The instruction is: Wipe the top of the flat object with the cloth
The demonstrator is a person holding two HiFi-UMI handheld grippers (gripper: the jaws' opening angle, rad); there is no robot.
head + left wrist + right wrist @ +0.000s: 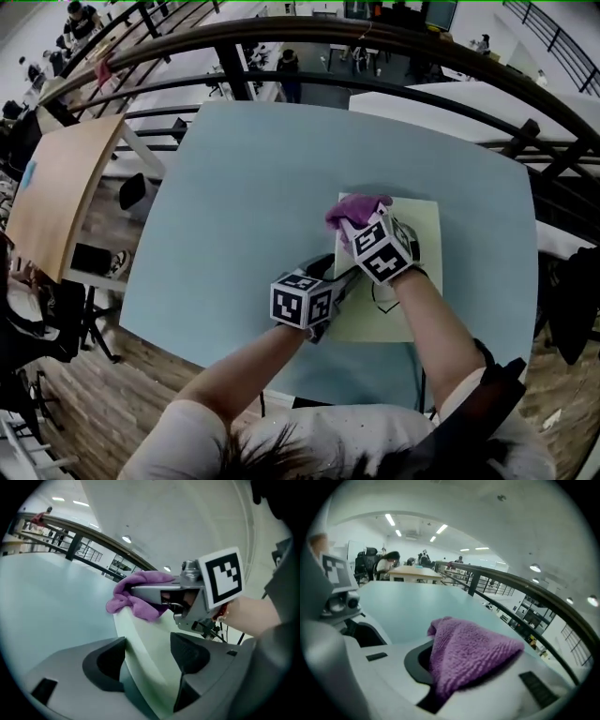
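Wiping looks under way: the right hand-held gripper (473, 677) pinches the purple terry cloth (356, 210) at the far corner of the pale green flat sheet (417, 225), which lies on the light-blue desk (244, 206). The left hand-held gripper (147, 654), spread, straddles the sheet's edge. Next should come a sweep across the sheet.

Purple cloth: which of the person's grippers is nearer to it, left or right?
Right. The right gripper is shut on the purple cloth; the left gripper, jaws open, sits short of it at the edge of the flat sheet.
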